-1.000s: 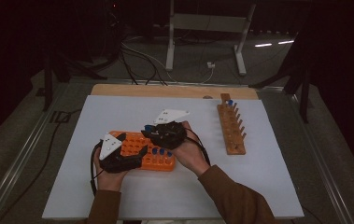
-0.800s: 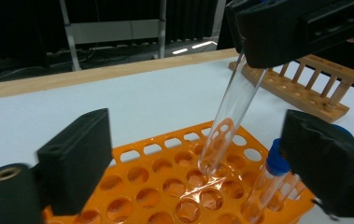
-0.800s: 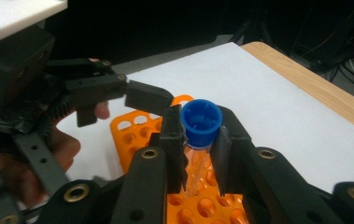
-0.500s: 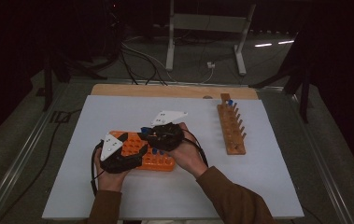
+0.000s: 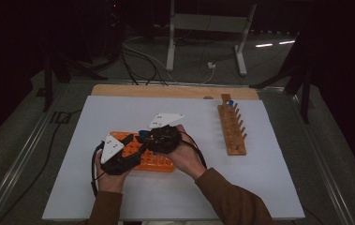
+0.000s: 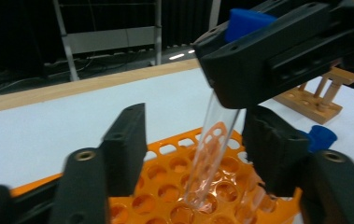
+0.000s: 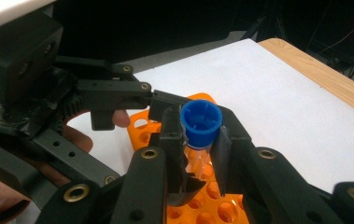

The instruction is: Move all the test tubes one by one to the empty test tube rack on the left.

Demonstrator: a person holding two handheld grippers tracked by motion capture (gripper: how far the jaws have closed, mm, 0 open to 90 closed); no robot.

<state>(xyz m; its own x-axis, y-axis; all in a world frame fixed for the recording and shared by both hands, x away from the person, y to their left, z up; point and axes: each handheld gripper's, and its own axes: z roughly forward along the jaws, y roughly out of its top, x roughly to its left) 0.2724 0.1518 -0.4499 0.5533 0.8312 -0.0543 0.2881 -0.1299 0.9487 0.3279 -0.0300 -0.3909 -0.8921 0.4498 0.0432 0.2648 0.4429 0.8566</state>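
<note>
My right gripper [image 7: 198, 140] is shut on a clear tube [image 7: 197, 161] just below its blue cap [image 7: 201, 117]. It holds the tube tilted, with the lower end [image 6: 194, 198] down at the holes of the orange rack [image 5: 159, 161]. My left gripper [image 6: 195, 149] reaches in from the left. Its jaws have just been closing and now stand either side of the tube [image 6: 212, 149]. A clear gap is left at one pad, and the other pad [image 6: 270, 149] is close beside the glass. In the high view both grippers [image 5: 140, 143] meet over the rack.
A wooden peg rack [image 5: 232, 131] stands to the right on the white mat [image 5: 269, 187], with a blue-capped tube [image 5: 230, 101] at its far end. Another blue cap [image 6: 322, 137] sits at the orange rack's right end. A wooden edge [image 5: 175, 90] runs along the back.
Both hands have stayed over the orange rack. The left gripper's jaws have drawn closer together around the tube that the right gripper holds.
</note>
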